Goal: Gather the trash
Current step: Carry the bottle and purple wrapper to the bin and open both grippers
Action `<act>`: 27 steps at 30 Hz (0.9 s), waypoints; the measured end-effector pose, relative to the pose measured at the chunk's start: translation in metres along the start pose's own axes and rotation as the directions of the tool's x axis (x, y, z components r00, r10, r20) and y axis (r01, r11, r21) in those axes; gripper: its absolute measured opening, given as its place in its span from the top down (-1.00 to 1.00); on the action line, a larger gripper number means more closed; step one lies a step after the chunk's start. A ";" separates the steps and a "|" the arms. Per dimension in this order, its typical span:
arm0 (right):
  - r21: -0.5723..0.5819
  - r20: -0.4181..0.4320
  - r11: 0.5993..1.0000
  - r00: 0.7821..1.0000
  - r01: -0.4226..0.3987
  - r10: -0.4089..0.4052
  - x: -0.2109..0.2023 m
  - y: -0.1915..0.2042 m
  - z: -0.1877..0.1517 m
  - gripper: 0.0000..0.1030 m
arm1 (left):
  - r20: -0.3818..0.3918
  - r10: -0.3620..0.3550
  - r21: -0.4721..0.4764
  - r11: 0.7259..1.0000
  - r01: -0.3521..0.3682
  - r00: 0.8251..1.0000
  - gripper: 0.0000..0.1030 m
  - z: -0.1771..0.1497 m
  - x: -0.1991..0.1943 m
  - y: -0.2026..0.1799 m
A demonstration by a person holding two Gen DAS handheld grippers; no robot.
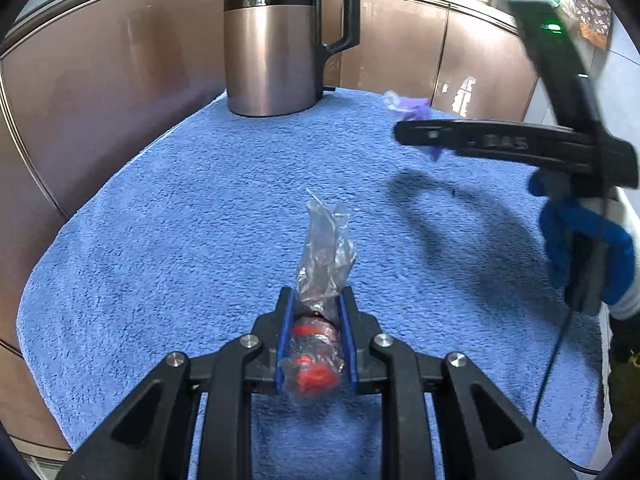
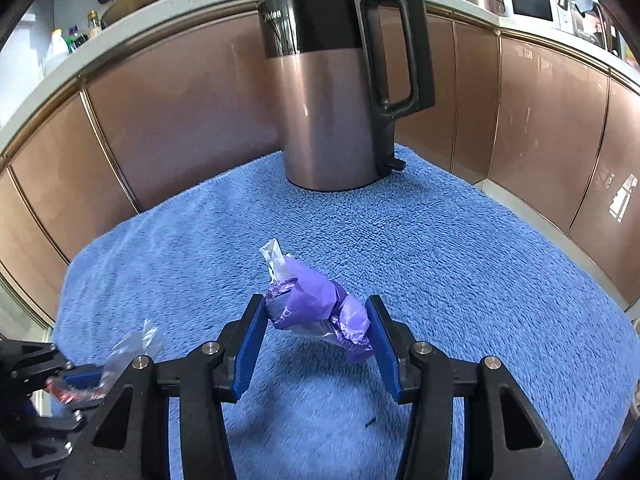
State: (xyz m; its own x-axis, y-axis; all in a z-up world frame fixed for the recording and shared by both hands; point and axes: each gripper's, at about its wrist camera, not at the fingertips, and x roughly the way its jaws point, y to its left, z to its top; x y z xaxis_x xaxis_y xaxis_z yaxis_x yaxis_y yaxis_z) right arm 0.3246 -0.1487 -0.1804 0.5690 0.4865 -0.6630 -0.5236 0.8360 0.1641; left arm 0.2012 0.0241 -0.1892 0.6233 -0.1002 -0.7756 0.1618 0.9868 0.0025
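Observation:
A crumpled clear plastic wrapper [image 1: 324, 256] with red pieces inside is pinched between the blue pads of my left gripper [image 1: 316, 296], which is shut on it just above the blue towel [image 1: 180, 208]. The same wrapper [image 2: 132, 344] and left gripper [image 2: 80, 380] show at the lower left of the right wrist view. My right gripper [image 2: 316, 312] is shut on a crumpled purple wrapper [image 2: 316, 304], with both pads pressing its sides. In the left wrist view the purple wrapper [image 1: 412, 106] hangs off the towel at the right gripper [image 1: 416, 136].
A copper and black electric kettle [image 1: 272, 52] [image 2: 332, 120] stands at the far edge of the towel [image 2: 480, 260]. Brown cabinet panels [image 2: 180, 112] rise behind it. A blue-gloved hand [image 1: 588, 248] holds the right gripper, and a cable trails below it.

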 end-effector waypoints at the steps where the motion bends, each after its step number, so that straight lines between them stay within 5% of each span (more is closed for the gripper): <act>1: 0.006 0.007 1.000 1.000 -0.005 0.005 -0.005 0.000 -0.002 0.08 | 0.002 0.006 0.000 1.000 -0.006 1.000 0.60 -0.001 -0.002 0.001; 27: 0.132 0.061 0.991 0.998 -0.017 0.009 -0.086 0.008 -0.057 0.08 | 0.047 0.081 0.013 0.997 -0.082 0.996 0.60 -0.005 -0.045 -0.010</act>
State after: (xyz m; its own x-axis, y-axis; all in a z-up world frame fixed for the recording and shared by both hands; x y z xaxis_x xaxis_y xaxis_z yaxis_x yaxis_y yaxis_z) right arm 0.2354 -0.1982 -0.1639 0.6017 0.5088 -0.6157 -0.4453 0.8536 0.2702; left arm 0.1677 0.0192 -0.1576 0.6697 -0.0254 -0.7422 0.1197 0.9900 0.0742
